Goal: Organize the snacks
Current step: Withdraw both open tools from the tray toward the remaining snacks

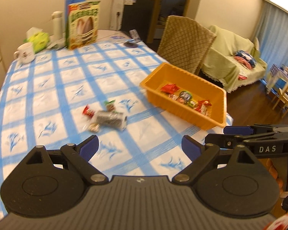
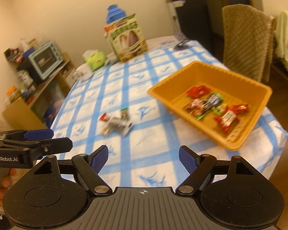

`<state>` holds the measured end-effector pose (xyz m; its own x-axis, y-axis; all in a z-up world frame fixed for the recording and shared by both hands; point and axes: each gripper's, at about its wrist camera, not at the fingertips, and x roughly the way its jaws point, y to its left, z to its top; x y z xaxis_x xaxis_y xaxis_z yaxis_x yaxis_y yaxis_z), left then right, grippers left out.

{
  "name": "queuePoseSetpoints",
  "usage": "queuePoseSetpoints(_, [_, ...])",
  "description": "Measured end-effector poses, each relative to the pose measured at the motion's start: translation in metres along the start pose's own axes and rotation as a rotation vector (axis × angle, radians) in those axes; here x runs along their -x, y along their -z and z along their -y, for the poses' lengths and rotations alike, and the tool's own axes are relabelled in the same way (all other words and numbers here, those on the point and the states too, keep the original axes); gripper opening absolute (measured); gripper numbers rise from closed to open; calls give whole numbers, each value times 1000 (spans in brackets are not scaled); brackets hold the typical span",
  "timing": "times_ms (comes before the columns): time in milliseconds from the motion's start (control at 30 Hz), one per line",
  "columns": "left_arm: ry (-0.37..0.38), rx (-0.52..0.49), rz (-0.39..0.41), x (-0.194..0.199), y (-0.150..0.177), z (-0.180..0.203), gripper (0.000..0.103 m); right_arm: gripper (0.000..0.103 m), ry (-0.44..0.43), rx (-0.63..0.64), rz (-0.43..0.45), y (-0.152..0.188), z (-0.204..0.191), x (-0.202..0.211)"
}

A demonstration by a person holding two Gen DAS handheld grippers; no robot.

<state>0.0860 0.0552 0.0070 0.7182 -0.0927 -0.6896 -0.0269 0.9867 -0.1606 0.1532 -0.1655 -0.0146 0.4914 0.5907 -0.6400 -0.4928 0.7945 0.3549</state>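
Observation:
An orange bin point(image 1: 205, 84) point(image 2: 238, 80) sits near the table's right edge and holds several wrapped snacks point(image 1: 186, 97) point(image 2: 215, 105). A small pile of loose snacks point(image 1: 105, 117) point(image 2: 115, 122) lies on the blue checked cloth left of the bin: a red packet, a green one and a clear pack of dark pieces. My left gripper point(image 1: 140, 149) hovers open over the cloth, short of the pile, nothing between its fingers. My right gripper point(image 2: 143, 158) is open too, empty, near the table's front edge. Each gripper shows at the side of the other's view.
At the table's far end stand a tall snack box point(image 1: 84, 25), a blue jug point(image 1: 74, 3), a white flask point(image 1: 57, 24), a green tissue pack point(image 1: 38, 40) and a white mug point(image 1: 26, 52). A covered chair point(image 1: 184, 42) stands behind the bin. A shelf with a small oven point(image 2: 46, 59) is on the left.

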Motion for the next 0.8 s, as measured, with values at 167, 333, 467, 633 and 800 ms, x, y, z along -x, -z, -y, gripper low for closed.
queuePoseSetpoints(167, [-54,45,-2,14,17,-17,92,81,-40,33,-37,10,-15,-11])
queuePoseSetpoints(333, [-99,86,-25,20,32,-35,92,81,-62,51,-75,16,-29,-27])
queuePoseSetpoints(467, [-126,112,-45,20,42,-49,92,81,-67,69,-103,20,-41,-42])
queuePoseSetpoints(633, [-159,110,-55,17,44,-63,92,81,-68,86,-134,23,-52,-62])
queuePoseSetpoints(800, [-161,113,-68,12,43,-76,92,81,-70,94,-149,21,-61,-78])
